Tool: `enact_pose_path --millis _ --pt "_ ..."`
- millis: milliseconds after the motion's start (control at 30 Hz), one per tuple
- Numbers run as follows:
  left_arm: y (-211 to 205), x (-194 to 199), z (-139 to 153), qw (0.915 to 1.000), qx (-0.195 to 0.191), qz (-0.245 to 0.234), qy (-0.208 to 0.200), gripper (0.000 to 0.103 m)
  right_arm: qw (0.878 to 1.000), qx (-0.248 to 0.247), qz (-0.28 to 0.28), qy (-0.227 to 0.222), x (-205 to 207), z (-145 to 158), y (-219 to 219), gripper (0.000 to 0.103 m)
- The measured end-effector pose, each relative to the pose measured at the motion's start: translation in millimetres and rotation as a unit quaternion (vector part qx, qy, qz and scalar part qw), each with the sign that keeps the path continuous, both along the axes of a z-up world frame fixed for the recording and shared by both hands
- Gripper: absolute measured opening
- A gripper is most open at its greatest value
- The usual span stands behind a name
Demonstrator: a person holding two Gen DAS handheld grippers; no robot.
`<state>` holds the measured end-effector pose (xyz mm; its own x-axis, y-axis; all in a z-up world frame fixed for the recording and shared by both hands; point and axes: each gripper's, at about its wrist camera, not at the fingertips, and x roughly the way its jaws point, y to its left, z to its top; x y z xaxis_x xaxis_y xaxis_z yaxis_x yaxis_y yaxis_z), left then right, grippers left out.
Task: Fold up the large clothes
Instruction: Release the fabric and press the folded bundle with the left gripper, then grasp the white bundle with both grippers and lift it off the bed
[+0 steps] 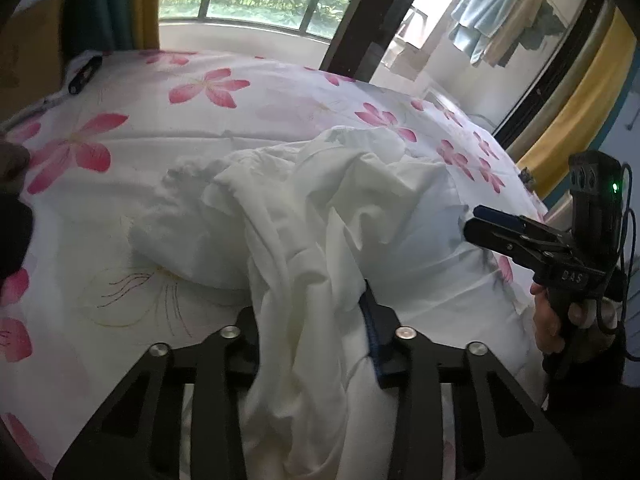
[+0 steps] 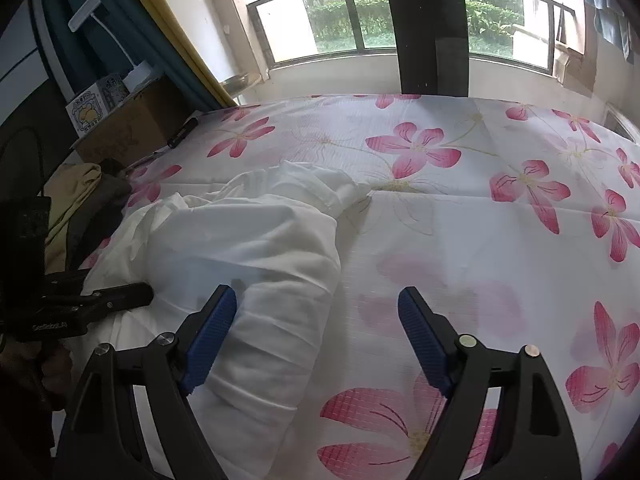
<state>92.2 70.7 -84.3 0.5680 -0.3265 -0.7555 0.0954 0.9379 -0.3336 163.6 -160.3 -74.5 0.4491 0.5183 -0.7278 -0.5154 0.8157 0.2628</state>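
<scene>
While the white garment (image 1: 304,216) lies bunched on the flowered bedsheet (image 1: 132,128), a cardboard box (image 2: 128,128) sits at the bed's far left edge in the right wrist view. Small printed carton (image 2: 94,106) stands on top of it; contents of either not visible. Beside the box, a heap of olive and dark clothes (image 2: 86,200).

Garment: thin, white, heavily creased, piled in soft folds near the middle of the bed. A gathered rope of it runs down between the fingers of the left gripper (image 1: 316,328), jaws drawn in narrow and pinching that fold. Blue pad shows on one finger only; the other is buried in cloth.

Right gripper (image 2: 318,336): jaws wide, blue pads (image 2: 210,344) bare, nothing between them but bedsheet and the garment's edge, left pad just beside the cloth. Contact there cannot be judged.

Hard to read: which part of the garment is which. Small dark object (image 2: 183,133) near the box, unidentifiable. A hand (image 1: 560,320) on the right gripper's handle, partly cut off.
</scene>
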Motion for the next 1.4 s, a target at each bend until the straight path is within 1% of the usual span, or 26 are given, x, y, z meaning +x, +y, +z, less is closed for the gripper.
enact_pose_path --millis 33,100,167,233,267,433,467,500,533,600,667,700,733,767,867,933,1067,1233,1400 --pt "-3.5 -1.1 2.9 1.0000 0.008 -0.003 -0.003 0.031 1.000 0.000 0.002 0.002 -0.1 -0.7 0.5 0.082" --pt "-9.7 -3.2 8.4 0.9997 0.023 -0.009 -0.004 0.030 1.000 -0.001 0.008 0.005 -0.2 -3.6 4.2 0.082" --pt "-11.8 -4.6 10.2 0.9995 0.030 -0.012 -0.001 0.030 1.000 -0.001 0.016 0.011 0.1 -8.6 7.6 0.082" --pt "-11.1 -6.4 11.2 0.9994 0.035 -0.009 0.002 0.030 0.999 0.000 0.018 0.027 2.7 -18.0 10.7 0.082" --pt "-10.2 -7.6 11.8 0.9994 0.033 -0.007 0.003 0.030 1.000 0.004 0.015 0.024 2.3 -19.7 11.4 0.082" --pt "-7.9 -13.5 14.4 0.9994 0.033 -0.001 0.011 0.030 1.000 -0.014 0.026 0.002 -7.6 -20.2 24.0 0.081" --pt "-8.5 -13.9 13.6 0.9993 0.035 -0.001 0.011 0.030 0.999 -0.012 0.032 0.001 -8.3 -20.3 25.0 0.072" --pt "-8.6 -13.9 12.0 0.9993 0.035 -0.002 0.012 0.030 0.999 0.000 0.042 0.003 -9.3 -20.3 25.6 0.066" --pt "-8.6 -13.5 9.6 0.9994 0.033 -0.001 0.013 0.029 0.999 0.013 0.052 0.010 -9.9 -20.5 26.1 0.056" --pt "-7.7 -11.5 4.9 0.9996 0.022 0.000 0.015 0.027 0.998 0.014 0.056 0.008 -11.5 -20.4 27.4 0.053" --pt "-8.6 -10.9 4.4 0.9997 0.020 -0.002 0.012 0.025 0.998 0.023 0.058 0.014 -11.6 -20.1 25.9 0.043" --pt "-9.0 -10.2 4.3 0.9998 0.018 -0.004 0.010 0.024 0.998 0.029 0.057 0.017 -11.4 -20.0 24.4 0.040" --pt "-9.1 -9.7 4.3 0.9998 0.018 -0.004 0.008 0.024 0.998 0.031 0.055 0.017 -11.9 -19.5 24.0 0.036" --pt "-9.6 -9.7 5.0 0.9998 0.017 -0.004 0.005 0.023 0.998 0.031 0.055 0.012 -13.7 -17.7 24.2 0.031" --pt "-9.6 -9.6 9.1 0.9999 0.016 0.002 -0.006 0.020 0.998 0.026 0.056 -0.008 -19.2 -9.9 26.9 0.024" --pt "-9.1 -9.9 15.0 0.9996 0.020 0.008 -0.017 0.016 0.998 0.031 0.056 -0.022 -21.7 -1.5 27.8 0.022" --pt "-4.5 -9.2 27.4 0.9990 0.020 0.015 -0.037 0.015 0.996 0.032 0.067 -0.058 -27.3 17.3 32.3 0.020" --pt "3.4 -6.8 42.3 0.9976 0.016 0.021 -0.064 0.014 0.989 0.022 0.088 -0.116 -35.4 41.4 46.0 0.019" --pt "14.7 -4.7 52.1 0.9959 0.010 0.028 -0.086 0.014 0.985 0.019 0.098 -0.137 -31.9 55.7 60.5 0.018"
